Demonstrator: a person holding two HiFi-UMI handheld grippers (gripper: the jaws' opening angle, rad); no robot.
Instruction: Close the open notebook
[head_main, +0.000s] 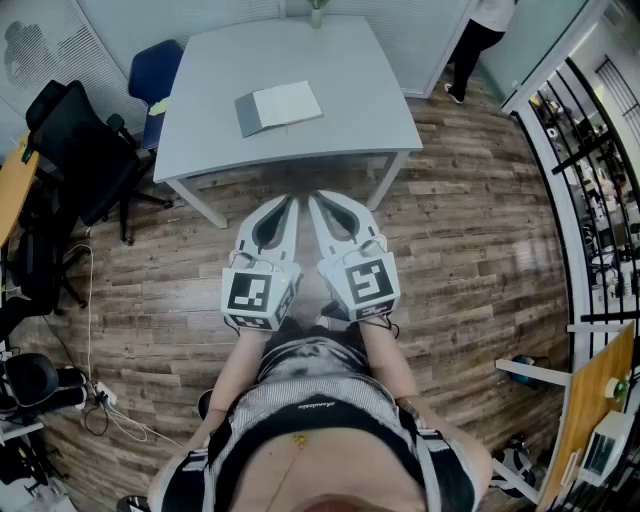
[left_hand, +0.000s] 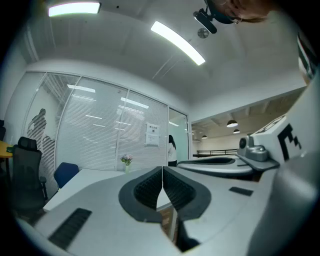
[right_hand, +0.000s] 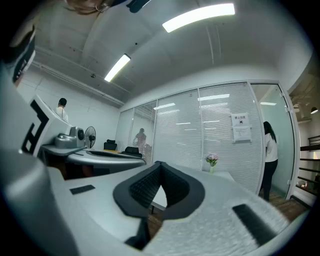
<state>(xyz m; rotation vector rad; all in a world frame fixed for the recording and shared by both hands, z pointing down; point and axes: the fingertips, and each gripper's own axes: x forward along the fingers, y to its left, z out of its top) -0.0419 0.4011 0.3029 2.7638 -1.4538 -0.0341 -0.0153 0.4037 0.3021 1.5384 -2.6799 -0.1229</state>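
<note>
Jaws pressed together, left gripper (head_main: 290, 202) and right gripper (head_main: 315, 199) hover side by side.

I see a pale grey table (head_main: 350, 70). On the table is the notebook (head_main: 280, 105): white pages, darker grey cover flap. Left of the table are a blue chair (head_main: 155, 72) and a black chair (head_main: 80, 150). In front of the table the floor (head_main: 470, 230) is brown wood-plank. The left gripper (head_main: 291, 198) and right gripper (head_main: 313, 196) have light grey shells, black-and-white square markers and dark ribbed pads (left_hand: 147, 187).

wood plank floor (head_main: 470, 250), grey table (head_main: 360, 90), blue chair (head_main: 152, 72), blinds (left_hand: 100, 125), ceiling strip lights (left_hand: 177, 42).
</note>
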